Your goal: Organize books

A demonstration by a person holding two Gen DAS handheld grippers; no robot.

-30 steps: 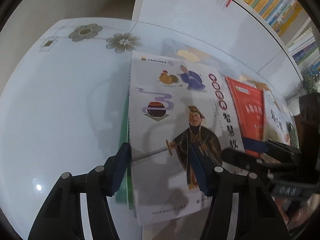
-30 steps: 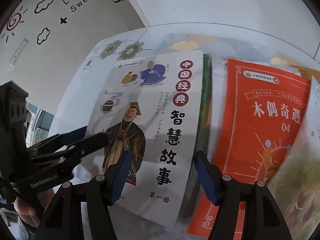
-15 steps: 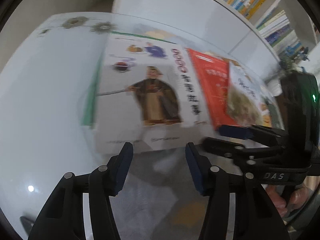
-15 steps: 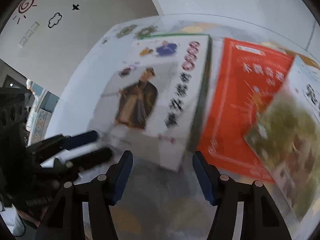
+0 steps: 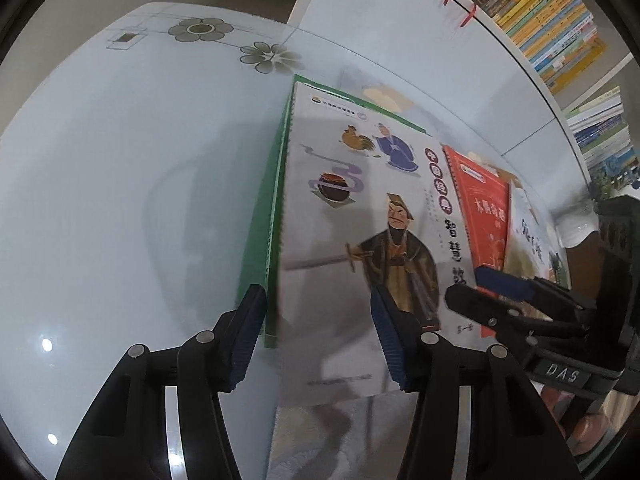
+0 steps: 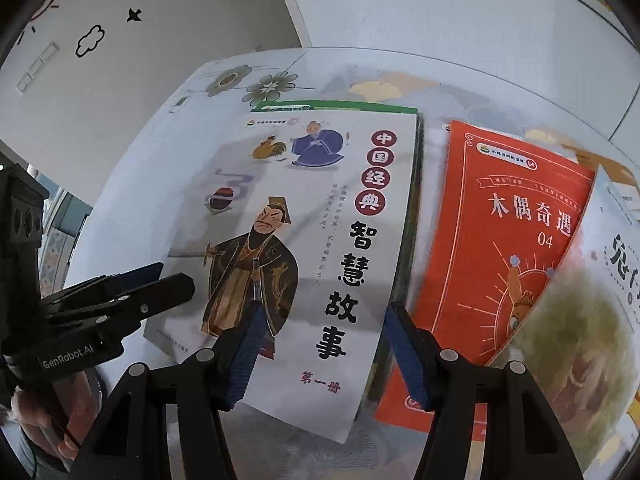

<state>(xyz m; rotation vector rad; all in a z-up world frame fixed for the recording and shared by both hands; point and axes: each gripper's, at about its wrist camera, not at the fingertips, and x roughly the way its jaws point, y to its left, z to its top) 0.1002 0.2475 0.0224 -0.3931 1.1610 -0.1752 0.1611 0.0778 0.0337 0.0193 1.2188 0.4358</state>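
Observation:
A white book with a swordsman on its cover (image 5: 360, 248) (image 6: 312, 240) lies on top of a green book (image 5: 260, 240) (image 6: 340, 107) on the pale table. To its right lies a red book (image 5: 482, 204) (image 6: 500, 248), partly covered by a book with a yellowish picture (image 6: 580, 320) (image 5: 532, 240). My left gripper (image 5: 318, 336) is open over the near left edge of the white book. My right gripper (image 6: 320, 354) is open over its near right corner. Each gripper shows in the other's view, the left (image 6: 132, 292) and the right (image 5: 504, 292). Neither holds anything.
The table (image 5: 120, 200) is glossy with flower prints (image 5: 272, 56) at its far edge. A white cabinet side (image 5: 400, 40) stands behind it, with shelves of books (image 5: 560, 32) at the far right. A wall with cloud stickers (image 6: 92, 40) is at the left.
Both grippers pulled back from the books half a second ago and have now come forward again over the near edge of the white book. Both stay open.

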